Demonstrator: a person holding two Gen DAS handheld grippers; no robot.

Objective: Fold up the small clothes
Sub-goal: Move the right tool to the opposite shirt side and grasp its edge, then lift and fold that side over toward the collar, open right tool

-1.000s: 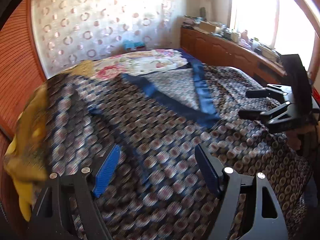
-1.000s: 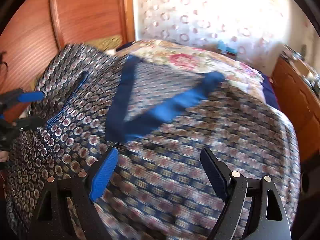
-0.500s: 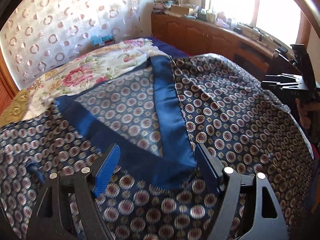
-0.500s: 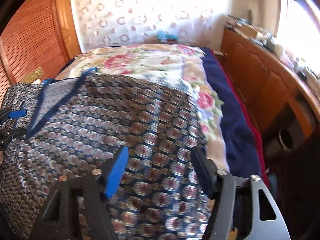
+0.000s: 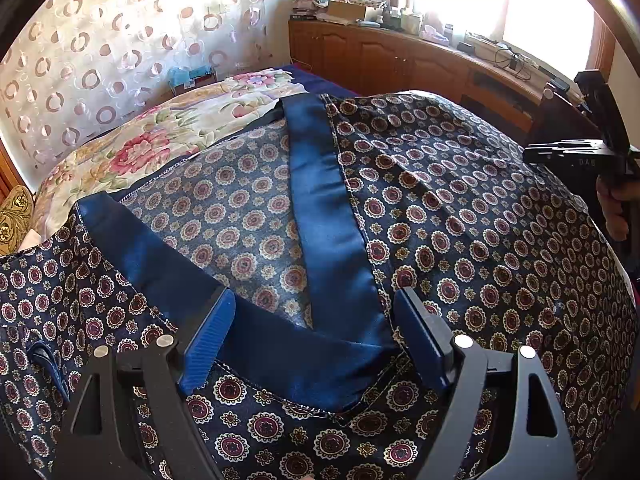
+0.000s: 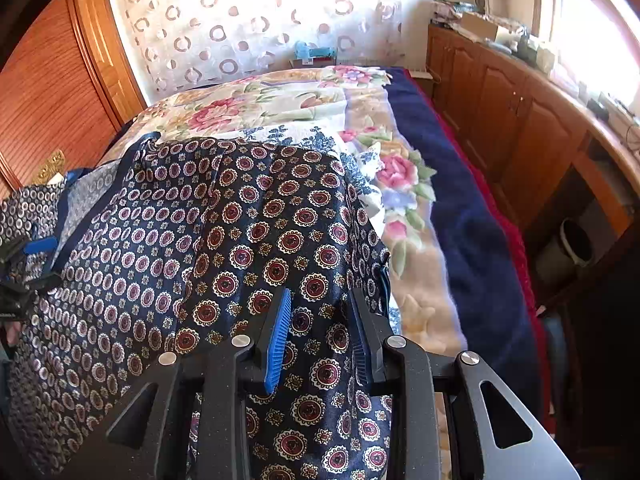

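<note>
The garment (image 5: 460, 240), a dark silky top printed with medallions and trimmed with a plain blue neckband (image 5: 320, 208), lies spread face-up over the floral bedspread (image 5: 168, 128) on the bed, its V-neck open toward the far side and its right part draped toward the bed's right edge. The left gripper (image 5: 316, 336) hovers just above the point of the V with its fingers (image 5: 208, 340) released and wide apart, holding nothing. In the right wrist view the right gripper (image 6: 320, 332) sits at the garment's right side with its fingers (image 6: 276, 336) drawn fairly close together and cloth lying between them; whether they actually pinch the fabric cannot be told, since a gap shows between the pads. The step in hand looks like taking hold of the right side panel or sleeve to fold it inward across the chest. To do it well, the right fingers should clench on a single clean layer at the edge rather than a bunched ridge, because this slippery cloth will slide and wrinkle easily. The left gripper would do best pressing or pinning the fabric near the neckband so the body does not drag along. The fold should run parallel to the centre line, carried low and laid down flat.
</note>
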